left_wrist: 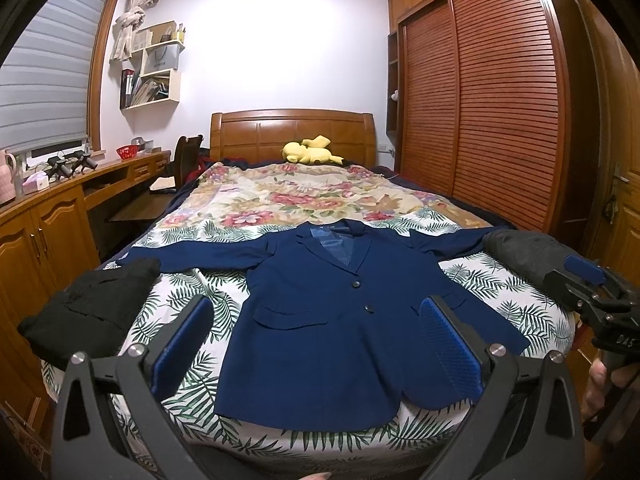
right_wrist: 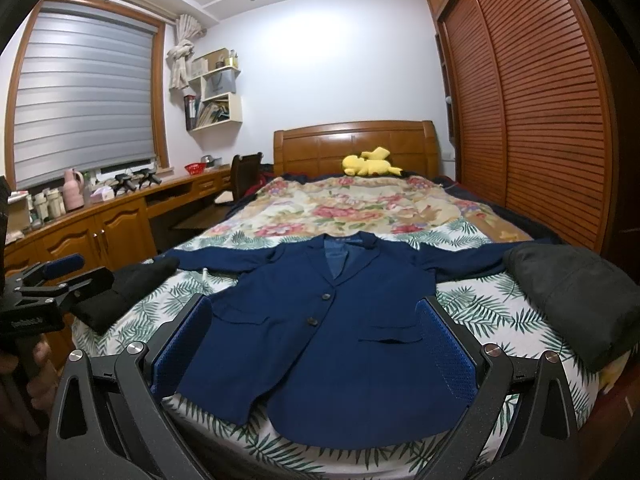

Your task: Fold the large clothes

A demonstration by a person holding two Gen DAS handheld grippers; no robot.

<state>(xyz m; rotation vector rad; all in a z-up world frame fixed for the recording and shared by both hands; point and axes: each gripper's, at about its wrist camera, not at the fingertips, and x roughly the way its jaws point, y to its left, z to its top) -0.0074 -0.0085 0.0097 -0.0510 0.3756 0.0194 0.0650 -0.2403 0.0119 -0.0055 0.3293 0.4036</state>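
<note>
A navy blue blazer (left_wrist: 320,320) lies flat and face up on the bed, buttoned, with both sleeves spread out sideways; it also shows in the right wrist view (right_wrist: 332,328). My left gripper (left_wrist: 316,344) is open and empty, held above the blazer's lower hem. My right gripper (right_wrist: 316,344) is open and empty too, above the hem. The right gripper shows at the right edge of the left wrist view (left_wrist: 588,280), and the left gripper at the left edge of the right wrist view (right_wrist: 56,280).
A folded black garment (left_wrist: 92,312) lies on the bed's left corner and a dark grey one (left_wrist: 520,252) on the right corner. The bed (left_wrist: 192,292) has a leaf-print sheet and floral blanket (left_wrist: 296,196). A yellow plush (left_wrist: 308,152) lies by the headboard. Desk left, wardrobe right.
</note>
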